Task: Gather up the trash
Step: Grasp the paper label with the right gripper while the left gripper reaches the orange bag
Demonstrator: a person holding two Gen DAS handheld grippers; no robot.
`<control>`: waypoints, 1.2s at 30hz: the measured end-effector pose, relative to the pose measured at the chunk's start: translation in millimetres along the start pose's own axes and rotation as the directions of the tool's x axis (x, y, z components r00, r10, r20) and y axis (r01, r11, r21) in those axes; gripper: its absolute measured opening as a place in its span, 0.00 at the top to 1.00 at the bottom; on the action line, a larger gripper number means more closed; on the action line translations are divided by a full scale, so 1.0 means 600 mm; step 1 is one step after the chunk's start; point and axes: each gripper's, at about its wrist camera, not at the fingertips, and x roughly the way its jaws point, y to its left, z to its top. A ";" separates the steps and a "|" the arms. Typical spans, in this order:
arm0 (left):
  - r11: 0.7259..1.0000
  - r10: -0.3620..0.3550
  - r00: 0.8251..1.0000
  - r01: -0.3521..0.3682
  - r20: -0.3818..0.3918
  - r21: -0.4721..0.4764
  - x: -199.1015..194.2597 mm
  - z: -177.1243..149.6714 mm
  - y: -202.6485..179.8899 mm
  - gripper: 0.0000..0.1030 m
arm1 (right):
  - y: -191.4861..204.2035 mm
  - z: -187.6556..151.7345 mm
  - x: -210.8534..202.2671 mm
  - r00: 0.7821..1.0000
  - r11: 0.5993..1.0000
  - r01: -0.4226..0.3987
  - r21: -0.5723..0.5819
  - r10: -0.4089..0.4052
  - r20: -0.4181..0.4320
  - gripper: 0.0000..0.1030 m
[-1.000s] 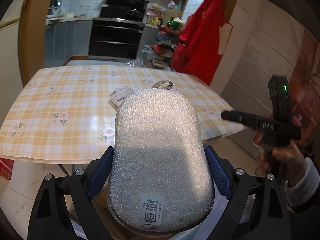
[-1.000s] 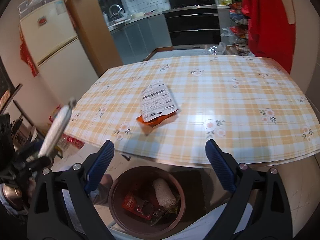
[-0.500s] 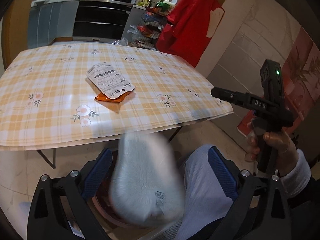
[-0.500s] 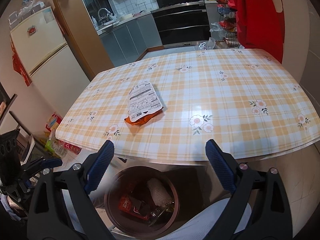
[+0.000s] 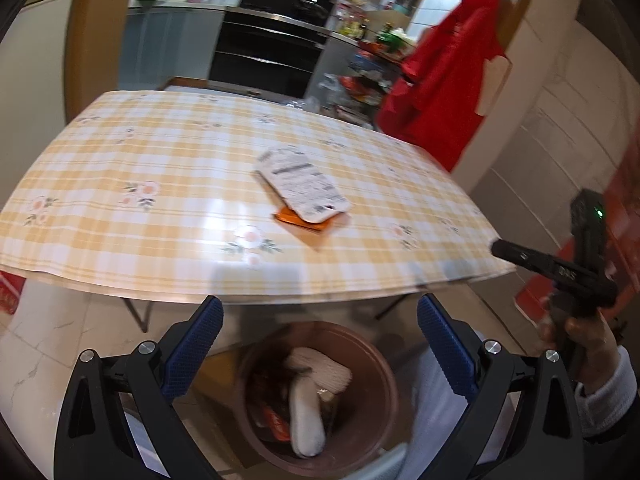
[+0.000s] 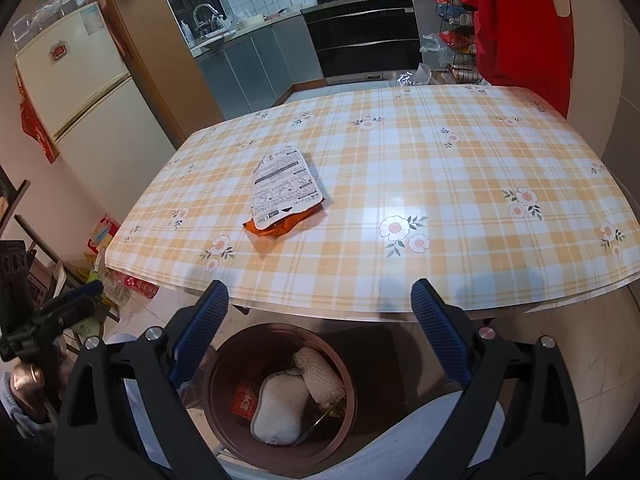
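A brown round bin [image 6: 216, 396] stands on the floor under the table's near edge; it also shows in the left wrist view [image 5: 384, 368]. A white sponge pad [image 6: 280, 408] lies in it on other trash, and it shows in the left wrist view too [image 5: 306, 412]. A white and orange snack packet [image 6: 282, 192] lies flat on the checked tablecloth [image 6: 460, 200]; it also shows in the left wrist view [image 5: 306, 190]. My left gripper [image 5: 320, 344] is open and empty above the bin. My right gripper [image 6: 320, 336] is open and empty above the bin.
A fridge [image 6: 76, 104] stands at the left. Kitchen cabinets and an oven [image 6: 360, 32] are behind the table. A red garment [image 6: 520, 24] hangs at the right. Clutter [image 6: 116, 280] lies on the floor by the table's left corner.
My left gripper opened and let go of the white sponge pad, which fell into the bin. The left gripper has swung back up toward the table. The right gripper stayed open.
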 end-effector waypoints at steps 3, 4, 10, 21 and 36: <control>0.999 0.045 0.999 -0.044 0.009 -0.007 0.004 0.009 0.017 0.08 | -0.007 0.000 0.011 1.000 1.000 0.006 0.003 -0.006 -0.011 0.11; 0.998 0.063 0.998 -0.063 0.011 -0.005 0.007 0.013 0.023 0.08 | -0.008 0.001 0.015 1.000 1.000 0.010 0.003 -0.009 -0.015 0.11; 0.993 0.117 0.993 -0.117 0.022 -0.015 0.020 0.035 0.047 0.08 | -0.010 0.005 0.045 0.999 1.000 0.018 -0.011 -0.019 -0.047 0.11; 0.985 0.170 0.985 -0.169 0.023 -0.027 0.057 0.063 0.081 0.08 | 0.019 0.054 0.116 0.995 0.995 0.026 -0.101 -0.035 -0.090 0.07; 0.970 0.228 0.973 -0.222 0.048 -0.098 0.102 0.105 0.169 0.14 | 0.179 0.160 0.404 0.967 0.942 0.020 -0.334 -0.103 -0.232 0.07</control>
